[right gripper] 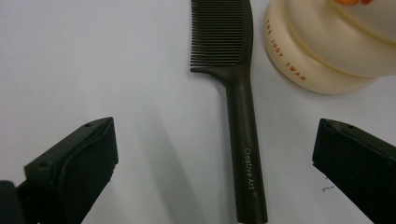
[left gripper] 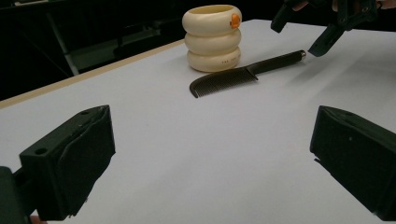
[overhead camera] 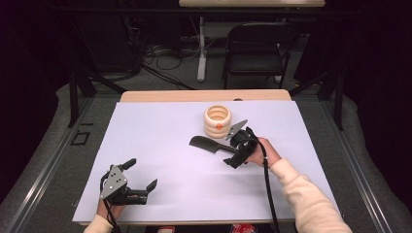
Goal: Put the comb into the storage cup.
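White tabletop [overhead camera: 160,145] holds a black fine-toothed comb [right gripper: 240,121] between the right hand-held gripper's [overhead camera: 237,151] spread jaws.

The comb [right gripper: 240,116] was black with pale lettering on its handle. The ribbed cup [overhead camera: 217,121] was cream, bearing an orange spot and orange lettering. The table surface [overhead camera: 160,145] was white.

The black comb [right gripper: 243,135] has "Creative Art" printed in small pale letters along its handle. The cream ringed pot [right gripper: 322,51] next to it says "THE JUDY SWAN" in orange-brown around its bottom ring.
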A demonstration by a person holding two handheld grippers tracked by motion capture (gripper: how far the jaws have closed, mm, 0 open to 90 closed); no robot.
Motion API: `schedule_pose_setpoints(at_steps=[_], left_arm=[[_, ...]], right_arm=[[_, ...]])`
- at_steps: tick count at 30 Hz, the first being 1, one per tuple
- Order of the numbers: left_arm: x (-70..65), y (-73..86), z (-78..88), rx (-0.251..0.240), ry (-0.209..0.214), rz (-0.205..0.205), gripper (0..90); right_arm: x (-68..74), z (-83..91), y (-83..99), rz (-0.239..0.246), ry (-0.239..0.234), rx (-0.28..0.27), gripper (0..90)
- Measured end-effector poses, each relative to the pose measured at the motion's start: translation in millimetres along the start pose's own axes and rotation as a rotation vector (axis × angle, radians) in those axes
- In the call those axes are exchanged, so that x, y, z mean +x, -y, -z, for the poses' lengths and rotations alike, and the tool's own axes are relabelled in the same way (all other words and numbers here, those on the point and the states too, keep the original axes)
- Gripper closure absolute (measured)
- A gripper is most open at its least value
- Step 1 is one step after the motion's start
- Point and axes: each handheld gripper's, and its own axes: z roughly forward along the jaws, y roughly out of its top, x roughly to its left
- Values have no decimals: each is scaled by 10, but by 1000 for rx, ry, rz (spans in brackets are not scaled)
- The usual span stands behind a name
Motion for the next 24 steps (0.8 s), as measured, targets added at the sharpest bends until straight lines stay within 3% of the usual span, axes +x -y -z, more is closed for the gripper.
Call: schedule_pose_setpoints(at_steps=[11, 24], left_arm=[[2, 1, 2, 1, 0, 0, 1], [2, 3, -4, 5, 0, -4, 1]], right_arm=[[-56, -110, -125, 24, 0, 43, 8], [-81, -220, -237, 67, 54, 122, 324]])
